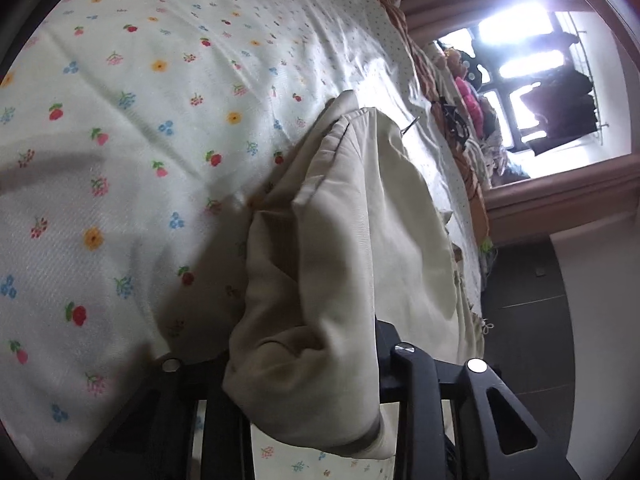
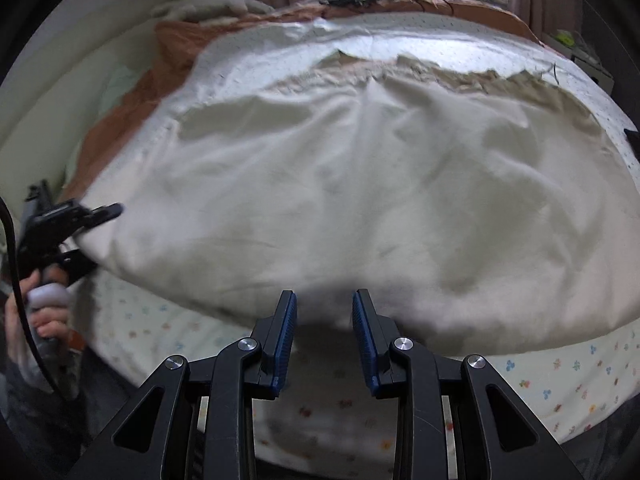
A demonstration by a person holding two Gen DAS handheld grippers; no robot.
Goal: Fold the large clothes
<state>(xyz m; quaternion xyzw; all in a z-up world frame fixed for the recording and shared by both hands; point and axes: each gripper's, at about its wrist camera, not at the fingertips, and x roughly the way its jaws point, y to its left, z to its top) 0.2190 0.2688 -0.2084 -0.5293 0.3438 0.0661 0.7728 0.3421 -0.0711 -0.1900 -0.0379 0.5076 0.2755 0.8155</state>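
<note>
Bed (image 2: 560, 384) with floral sheet, cream garment (image 2: 340, 200) spread on it

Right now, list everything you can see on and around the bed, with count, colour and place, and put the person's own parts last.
Large cream fabric garment: one, cream, spread across the bed, one edge bunched in the left gripper.
Floral printed bedsheet: one, white with small red, blue and yellow flowers, under the garment.
Orange quilted blanket: one, orange, along the bed's far side.
Pile of mixed clothes: one heap, pink and dark, by the window.
Pink curtain: pink, framing the window.
Left gripper: one, black, jaws closed on the garment's edge.
Right gripper: one, black with blue pads, jaws apart, empty, just short of the garment's near edge.
Hand: one, holding the left gripper's handle.
</note>
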